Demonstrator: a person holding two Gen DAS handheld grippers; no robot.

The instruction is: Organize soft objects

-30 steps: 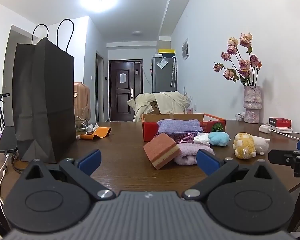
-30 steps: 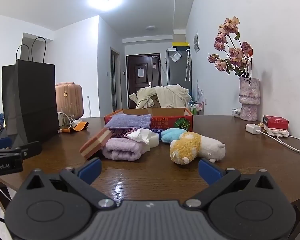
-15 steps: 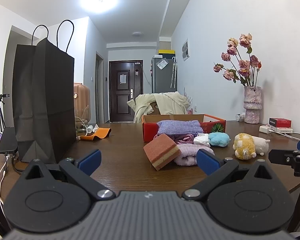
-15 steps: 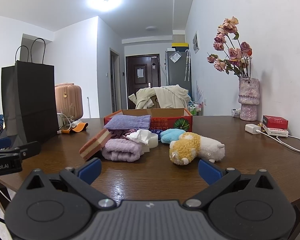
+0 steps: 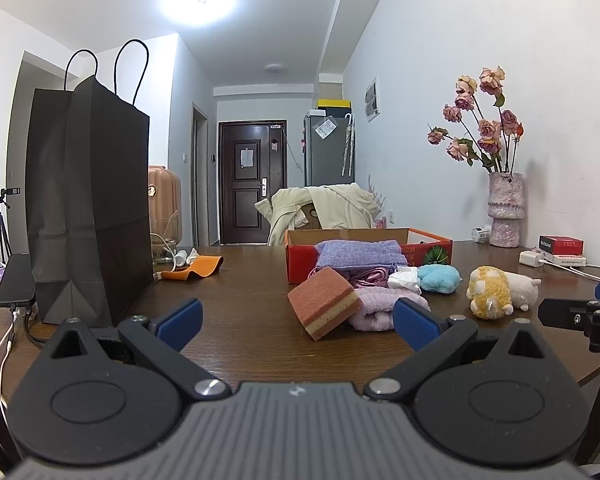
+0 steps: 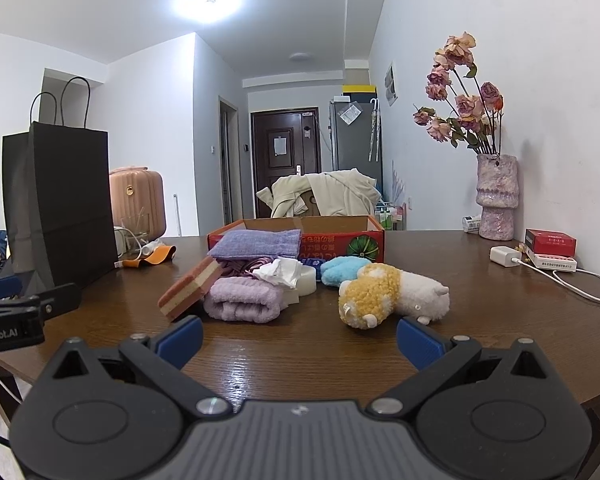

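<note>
- The left claw (image 5: 296, 316) sits low in the middle of its view, above the brown bench (image 5: 240, 320). Its two blue tips are spread wide apart and hold nothing.
- The right claw (image 6: 298, 338) sits low in the middle of its view too. It is also spread wide and holds nothing.
- The soft things lie in a bunch right of the middle in the left view.
- An orange sponge (image 5: 324, 302) leans tilted on a rolled purple towel (image 5: 380, 308).
- A white crumpled tissue (image 6: 280, 272) lies on the far end of the towel.
- A blue fluffy thing (image 5: 439, 279) lies behind the towel, to its right.
- A yellow and white plush toy (image 6: 392, 300) lies on its side, right of the middle in the right view, close to the right claw.
- A red box (image 6: 340, 236) stands behind the bunch. A purple cloth (image 6: 256, 244) hangs over its front edge.
- A tall black bag (image 5: 88, 200) stands upright at the left of the left view.
- A vase of pink flowers (image 6: 496, 196) stands at the right, by the wall.
</note>
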